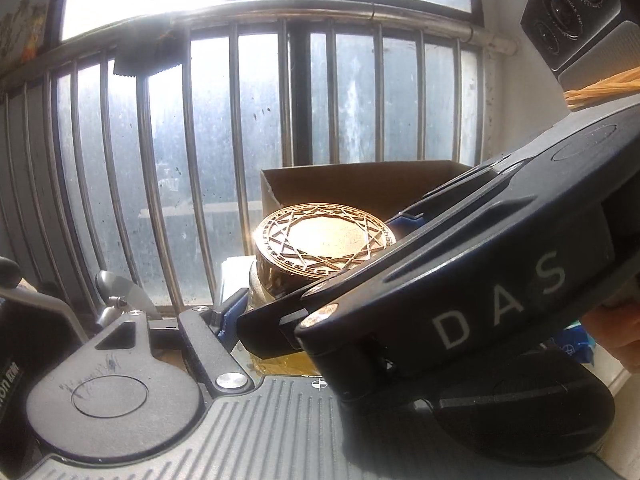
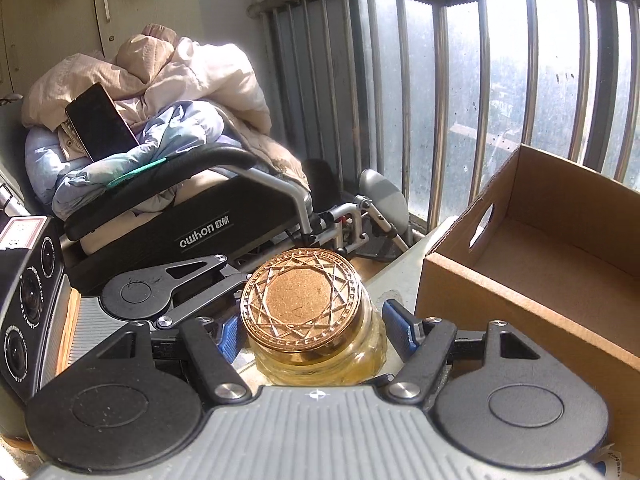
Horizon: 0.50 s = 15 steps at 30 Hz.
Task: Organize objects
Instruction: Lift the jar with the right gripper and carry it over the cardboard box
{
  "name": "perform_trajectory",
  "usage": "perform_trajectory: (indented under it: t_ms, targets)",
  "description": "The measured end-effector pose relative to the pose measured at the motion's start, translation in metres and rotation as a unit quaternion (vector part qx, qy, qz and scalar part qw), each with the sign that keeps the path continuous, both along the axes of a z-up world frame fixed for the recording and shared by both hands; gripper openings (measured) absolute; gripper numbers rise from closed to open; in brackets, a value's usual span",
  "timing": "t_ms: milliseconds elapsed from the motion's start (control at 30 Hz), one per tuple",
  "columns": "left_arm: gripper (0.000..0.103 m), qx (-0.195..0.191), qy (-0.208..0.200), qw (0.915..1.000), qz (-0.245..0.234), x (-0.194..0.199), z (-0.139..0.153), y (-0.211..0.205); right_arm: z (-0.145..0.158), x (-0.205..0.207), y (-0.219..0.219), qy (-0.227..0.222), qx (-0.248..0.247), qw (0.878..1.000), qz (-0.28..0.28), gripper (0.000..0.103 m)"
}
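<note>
Black tongs [image 2: 314,330], blue ribbed pads [image 2: 400,326], grey ridged body, silver screws, white "DAS" lettering.

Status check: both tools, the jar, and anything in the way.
Both tools, right and left, shut on the gold-lidded glass jar. Empty cardboard box open alongside. Nothing between them.

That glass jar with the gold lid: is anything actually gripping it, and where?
Yes. The glass jar sits between the fingers of both grippers. They bear on its glass body just under the gold lid, the right gripper from either side.
</note>
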<state>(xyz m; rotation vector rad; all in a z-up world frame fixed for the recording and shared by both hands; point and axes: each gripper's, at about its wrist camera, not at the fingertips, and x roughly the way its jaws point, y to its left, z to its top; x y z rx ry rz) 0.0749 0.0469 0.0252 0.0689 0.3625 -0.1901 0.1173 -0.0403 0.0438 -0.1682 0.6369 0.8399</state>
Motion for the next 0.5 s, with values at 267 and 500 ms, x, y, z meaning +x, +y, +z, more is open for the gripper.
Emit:
perform_trajectory:
  t_ms: [267,500]
  targets:
    - [0.073,0.009,-0.028,0.9991,-0.029,0.069,0.041,-0.012,0.045,0.054,-0.015,-0.036,0.01,0.999,-0.027,0.074]
    - [0.073,0.004,0.031,0.9981,-0.053,0.16,0.045,-0.02,0.045,0.149,-0.032,0.012,0.017,0.998,-0.06,0.074]
